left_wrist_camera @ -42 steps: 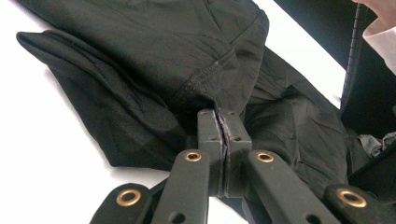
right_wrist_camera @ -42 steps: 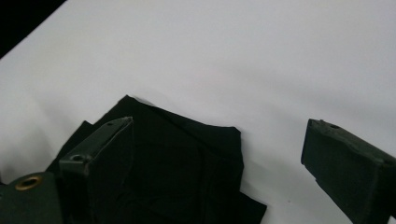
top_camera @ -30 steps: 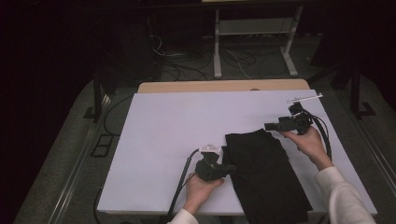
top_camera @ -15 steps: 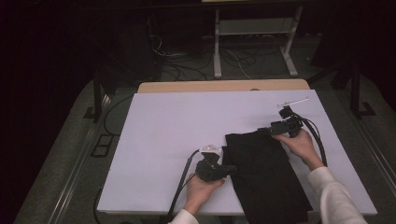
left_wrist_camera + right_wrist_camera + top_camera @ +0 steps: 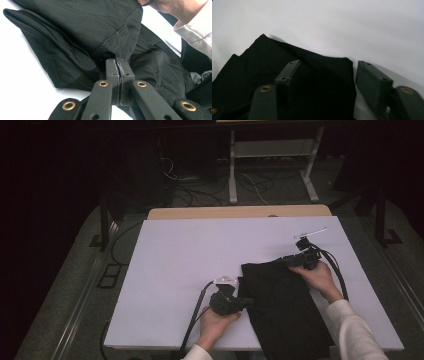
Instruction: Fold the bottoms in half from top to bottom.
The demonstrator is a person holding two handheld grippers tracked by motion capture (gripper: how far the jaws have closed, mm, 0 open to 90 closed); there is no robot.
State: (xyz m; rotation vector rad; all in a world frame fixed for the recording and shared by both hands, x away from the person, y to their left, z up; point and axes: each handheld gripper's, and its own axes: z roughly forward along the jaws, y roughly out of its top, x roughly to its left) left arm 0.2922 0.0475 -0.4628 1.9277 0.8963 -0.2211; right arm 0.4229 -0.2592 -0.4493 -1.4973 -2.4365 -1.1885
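Unmarked black garment in left tongs

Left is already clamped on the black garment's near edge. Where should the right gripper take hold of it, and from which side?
Take the far right corner of the black garment, coming down from above its far edge. In the right gripper view that corner lies flat on the white table between the jaws of the right gripper, which have just been closing around it. The left gripper pins the opposite edge.
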